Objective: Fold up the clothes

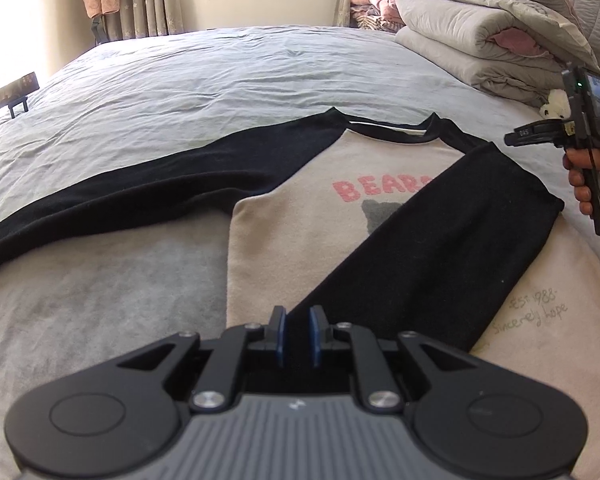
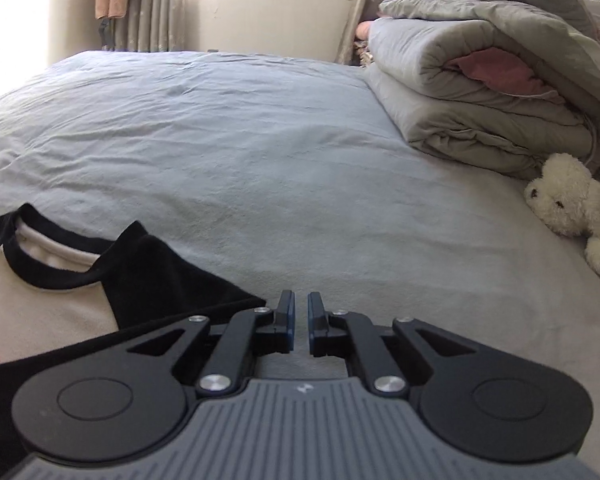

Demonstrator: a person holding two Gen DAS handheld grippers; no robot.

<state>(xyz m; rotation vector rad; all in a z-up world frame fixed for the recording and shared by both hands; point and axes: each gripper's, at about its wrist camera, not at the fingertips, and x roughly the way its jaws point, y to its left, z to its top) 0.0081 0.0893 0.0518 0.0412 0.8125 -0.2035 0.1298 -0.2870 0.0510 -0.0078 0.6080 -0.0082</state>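
One soft fleecy raglan sweatshirt (image 1: 300, 216) lies flat on the wrinkled blue-grey bedsheet (image 1: 180, 80), with two black sleeves: one stretched left, one folded across the beige chest. Left gripper (image 1: 298, 330) hovers over the folded cuff, jaws narrow, empty. Right gripper (image 2: 299, 322) same, narrow gap, holding nothing. One fluffy white teddy (image 2: 572, 204) far right.

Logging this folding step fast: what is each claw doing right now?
Left claw: slightly open, holding nothing, above the black sleeve.
Right claw: slightly open, empty, over the bedsheet.
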